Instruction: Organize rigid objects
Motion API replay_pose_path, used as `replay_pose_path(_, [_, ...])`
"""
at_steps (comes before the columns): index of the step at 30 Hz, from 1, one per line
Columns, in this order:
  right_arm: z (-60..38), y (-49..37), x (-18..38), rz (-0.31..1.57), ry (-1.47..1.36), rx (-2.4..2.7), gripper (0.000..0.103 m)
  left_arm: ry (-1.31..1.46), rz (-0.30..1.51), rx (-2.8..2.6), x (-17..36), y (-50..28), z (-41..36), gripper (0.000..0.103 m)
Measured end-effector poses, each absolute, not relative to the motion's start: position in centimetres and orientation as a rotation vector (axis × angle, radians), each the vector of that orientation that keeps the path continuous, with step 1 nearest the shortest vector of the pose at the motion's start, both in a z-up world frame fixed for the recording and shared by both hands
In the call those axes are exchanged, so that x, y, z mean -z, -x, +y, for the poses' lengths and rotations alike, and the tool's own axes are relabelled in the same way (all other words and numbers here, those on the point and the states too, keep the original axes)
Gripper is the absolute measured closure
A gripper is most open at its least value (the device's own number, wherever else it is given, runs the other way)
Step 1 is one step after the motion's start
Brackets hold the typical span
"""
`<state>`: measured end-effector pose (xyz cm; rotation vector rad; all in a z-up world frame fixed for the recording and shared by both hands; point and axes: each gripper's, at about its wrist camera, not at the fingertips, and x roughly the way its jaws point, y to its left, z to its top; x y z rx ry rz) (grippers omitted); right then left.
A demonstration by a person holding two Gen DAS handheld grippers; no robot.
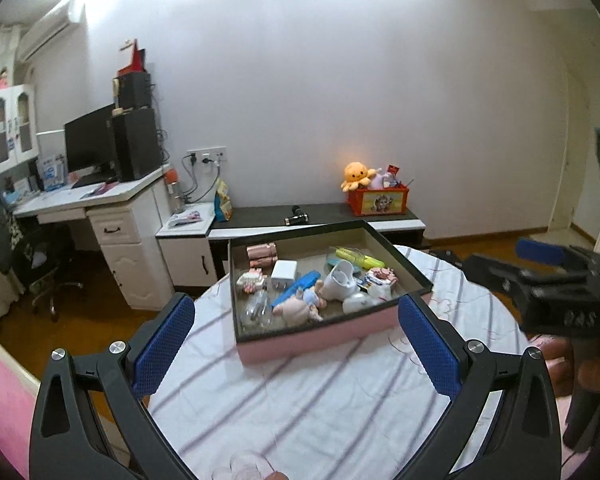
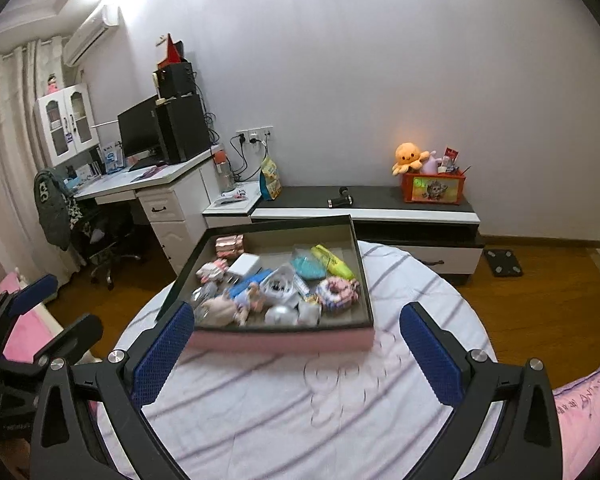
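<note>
Hovering wide apart, both claws face the cluttered pink box.

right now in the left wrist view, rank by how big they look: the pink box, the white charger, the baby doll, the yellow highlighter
1. pink box, by far the largest
2. baby doll
3. yellow highlighter and white charger look about alike; the highlighter lies farther back, so I won't rank them.

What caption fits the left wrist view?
Open left tool facing a pink box of small items on a striped table.
</note>
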<state>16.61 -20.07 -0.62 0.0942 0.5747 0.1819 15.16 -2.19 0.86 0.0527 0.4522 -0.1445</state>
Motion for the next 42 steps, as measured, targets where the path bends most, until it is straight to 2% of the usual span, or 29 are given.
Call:
replay_pose_path(15, [-20.1, -4.3, 0.8, 0.467, -0.076, -0.092, 0.0, 0.033, 0.421, 0.055, -0.5, -5.2, -1.8, 0.0])
replay_pose_path(42, [-19.4, -2.4, 1.1, 0.434, -0.081, -0.093, 0.0, 0.04, 0.407, 0.037, -0.5, -2.3, -1.0, 0.0])
